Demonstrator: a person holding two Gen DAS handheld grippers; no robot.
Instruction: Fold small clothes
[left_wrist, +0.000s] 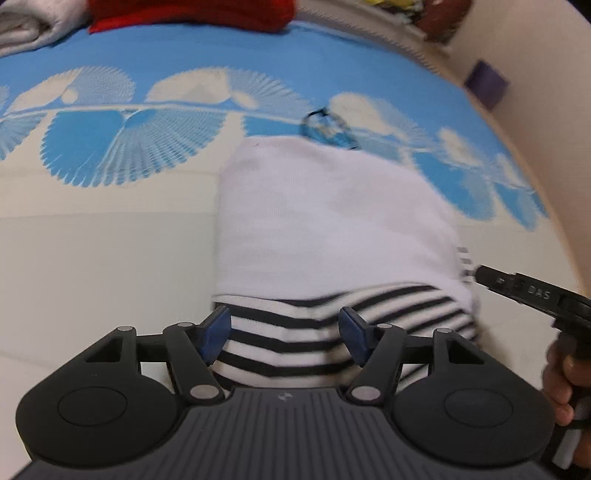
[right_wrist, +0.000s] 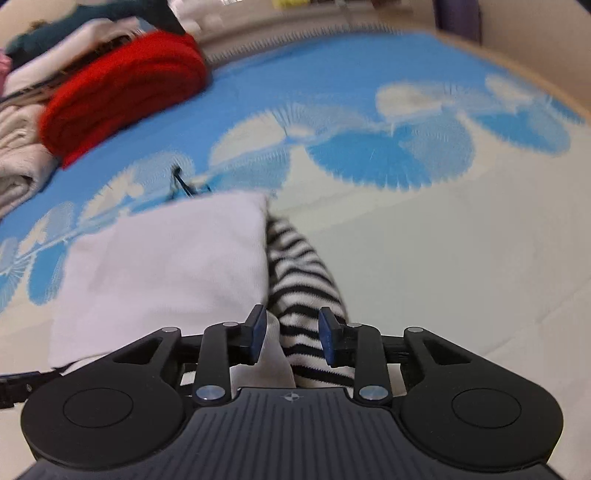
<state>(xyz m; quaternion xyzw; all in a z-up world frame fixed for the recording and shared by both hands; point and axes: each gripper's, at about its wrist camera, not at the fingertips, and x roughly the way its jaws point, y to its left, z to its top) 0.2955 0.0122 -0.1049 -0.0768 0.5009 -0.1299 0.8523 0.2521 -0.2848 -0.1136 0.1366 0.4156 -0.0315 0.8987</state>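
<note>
under the white fold (left_wrist: 332, 214), striped cloth (left_wrist: 295, 332), half hidden

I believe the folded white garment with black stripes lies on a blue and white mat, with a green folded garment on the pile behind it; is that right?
Not quite: the folded garment on the pile is red, not green, as the right wrist view shows. The rest holds: the white garment with black stripes lies on the blue and white mat.
</note>
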